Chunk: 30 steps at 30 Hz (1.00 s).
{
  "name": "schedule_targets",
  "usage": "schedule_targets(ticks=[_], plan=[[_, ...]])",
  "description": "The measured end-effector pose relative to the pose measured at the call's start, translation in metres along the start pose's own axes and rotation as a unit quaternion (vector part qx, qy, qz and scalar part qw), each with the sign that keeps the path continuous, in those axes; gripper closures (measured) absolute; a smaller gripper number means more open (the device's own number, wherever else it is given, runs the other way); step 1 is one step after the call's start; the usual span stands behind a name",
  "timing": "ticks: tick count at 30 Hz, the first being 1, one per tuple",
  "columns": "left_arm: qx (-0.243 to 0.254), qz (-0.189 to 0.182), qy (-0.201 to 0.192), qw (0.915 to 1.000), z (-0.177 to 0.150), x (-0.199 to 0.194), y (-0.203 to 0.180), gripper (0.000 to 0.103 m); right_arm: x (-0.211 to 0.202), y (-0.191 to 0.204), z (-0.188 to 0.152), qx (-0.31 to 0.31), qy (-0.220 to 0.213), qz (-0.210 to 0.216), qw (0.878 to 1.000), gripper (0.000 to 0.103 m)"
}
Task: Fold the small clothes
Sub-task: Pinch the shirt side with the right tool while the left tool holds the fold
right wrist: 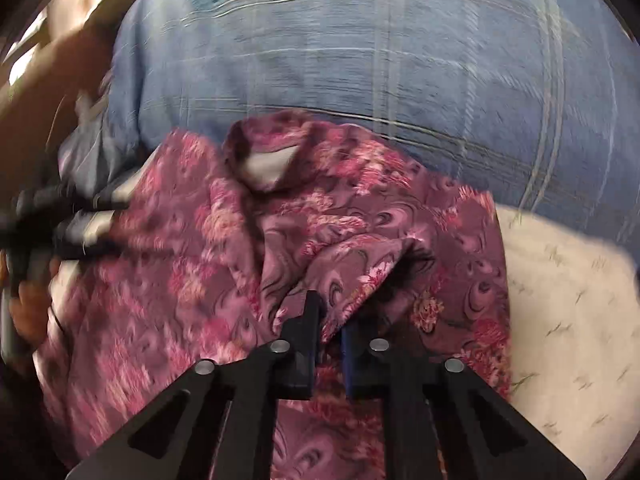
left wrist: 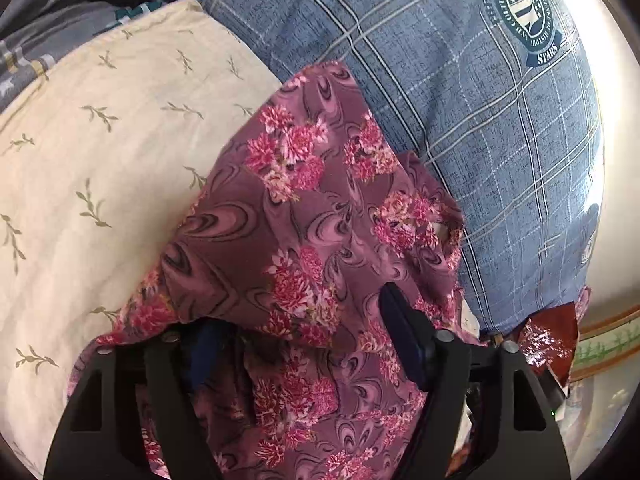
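Observation:
A small mauve garment with pink flowers (left wrist: 296,216) lies across a cream pillow and a blue checked cover. In the left wrist view my left gripper (left wrist: 304,336) stands wide open, with cloth draped between and over its fingers; its right finger (left wrist: 400,332) shows, the left one is mostly covered. In the blurred right wrist view the same garment (right wrist: 224,248) is bunched, and my right gripper (right wrist: 330,332) is shut on a raised fold of it. The left gripper also shows at the left edge of that view (right wrist: 76,220), at the garment's side.
A cream pillow with a leaf print (left wrist: 100,152) lies left of the garment and shows at the right in the right wrist view (right wrist: 560,320). A blue checked cover with a round badge (left wrist: 480,100) lies behind. A dark red wrapper (left wrist: 548,340) sits at the right.

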State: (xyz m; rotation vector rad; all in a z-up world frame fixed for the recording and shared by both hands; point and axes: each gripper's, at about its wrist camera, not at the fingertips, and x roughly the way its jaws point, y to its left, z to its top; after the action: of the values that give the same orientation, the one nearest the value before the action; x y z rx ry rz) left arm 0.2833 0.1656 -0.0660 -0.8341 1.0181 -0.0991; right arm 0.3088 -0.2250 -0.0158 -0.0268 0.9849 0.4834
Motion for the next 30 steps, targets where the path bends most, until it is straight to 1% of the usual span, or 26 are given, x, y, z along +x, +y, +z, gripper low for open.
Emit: schedule_targets(ticks=[1,2,3,4,5,6,7,8,9,10,11,12,13,14,16,17,18,20,21,24,25,26,27,28,29,30], plan=[[0.002,0.005,-0.004,1.0,0.0,-0.002,0.0,0.054,-0.011,0.001,0.001,0.009,-0.013,0.03,0.999,0.095],[0.002,0.008,-0.005,1.0,0.001,-0.004,0.0,0.064,-0.027,-0.003,0.003,0.036,-0.036,0.07,0.996,0.095],[-0.003,0.004,-0.009,0.9999,0.002,-0.007,0.002,0.067,-0.045,-0.008,0.006,0.069,-0.068,0.115,0.989,0.095],[-0.008,-0.001,-0.014,0.9999,0.003,-0.01,0.003,0.067,-0.066,-0.018,0.01,0.108,-0.113,0.154,0.976,0.095],[-0.01,-0.001,-0.016,0.9998,0.003,-0.011,0.004,0.067,-0.08,-0.031,0.015,0.152,-0.154,0.174,0.961,0.095],[-0.01,0.002,-0.015,0.9998,0.003,-0.01,0.004,0.067,-0.086,-0.053,0.017,0.215,-0.185,0.182,0.941,0.095],[-0.008,0.007,-0.012,0.9999,0.002,-0.007,0.004,0.067,-0.082,-0.068,0.017,0.257,-0.19,0.181,0.93,0.095],[-0.006,0.013,-0.006,0.9999,0.002,-0.004,0.004,0.067,-0.069,-0.087,0.016,0.306,-0.175,0.155,0.923,0.094],[-0.007,0.017,0.004,0.9998,0.002,0.0,0.005,0.067,-0.054,-0.102,0.013,0.344,-0.149,0.122,0.919,0.088],[-0.01,0.016,0.008,0.9998,0.002,0.003,0.007,0.067,-0.032,-0.119,0.006,0.386,-0.105,0.095,0.912,0.088],[-0.011,0.015,0.009,0.9998,0.003,0.003,0.008,0.067,-0.014,-0.133,-0.004,0.424,-0.061,0.076,0.901,0.088],[-0.011,0.011,0.009,0.9998,0.004,0.001,0.008,0.067,-0.007,-0.141,-0.015,0.445,-0.049,0.061,0.892,0.088],[-0.011,0.009,0.01,0.9999,0.005,0.0,0.009,0.067,-0.012,-0.145,-0.025,0.453,-0.073,0.051,0.887,0.088],[-0.013,0.007,0.012,0.9998,0.006,0.0,0.011,0.066,-0.023,-0.145,-0.034,0.45,-0.111,0.049,0.885,0.087],[-0.016,0.003,0.013,0.9998,0.007,0.0,0.013,0.064,-0.042,-0.14,-0.05,0.448,-0.155,0.064,0.878,0.078],[-0.017,0.003,0.012,0.9998,0.007,0.0,0.013,0.062,-0.045,-0.136,-0.058,0.448,-0.164,0.079,0.875,0.063],[-0.016,0.0,0.01,0.9998,0.007,-0.001,0.013,0.057,-0.044,-0.129,-0.063,0.445,-0.159,0.087,0.877,0.051],[-0.012,0.001,0.006,0.9999,0.007,-0.002,0.009,0.055,-0.027,-0.118,-0.06,0.434,-0.117,0.104,0.887,0.051],[-0.007,0.003,0.003,1.0,0.006,-0.002,0.006,0.054,-0.017,-0.116,-0.056,0.431,-0.1,0.115,0.889,0.051],[-0.005,0.0,-0.011,0.9999,0.004,-0.002,0.005,0.054,0.008,-0.106,-0.055,0.436,-0.088,0.115,0.888,0.051],[-0.003,0.003,-0.015,0.9999,0.002,-0.002,0.006,0.057,0.014,-0.104,-0.053,0.441,-0.082,0.107,0.887,0.053],[0.001,0.01,-0.021,0.9997,0.002,-0.002,0.007,0.071,0.018,-0.101,-0.052,0.445,-0.088,0.099,0.886,0.055],[0.004,0.014,-0.023,0.9996,0.002,0.0,0.005,0.087,0.016,-0.096,-0.052,0.441,-0.097,0.098,0.887,0.062],[0.001,0.014,-0.025,0.9996,0.003,0.0,0.007,0.092,0.018,-0.095,-0.045,0.431,-0.099,0.111,0.89,0.074],[-0.007,0.006,-0.028,0.9996,0.004,-0.003,0.009,0.093,0.018,-0.094,-0.041,0.425,-0.1,0.12,0.892,0.093],[-0.015,-0.004,-0.031,0.9994,0.004,-0.008,0.012,0.095,0.012,-0.094,-0.039,0.422,-0.108,0.125,0.892,0.093]])
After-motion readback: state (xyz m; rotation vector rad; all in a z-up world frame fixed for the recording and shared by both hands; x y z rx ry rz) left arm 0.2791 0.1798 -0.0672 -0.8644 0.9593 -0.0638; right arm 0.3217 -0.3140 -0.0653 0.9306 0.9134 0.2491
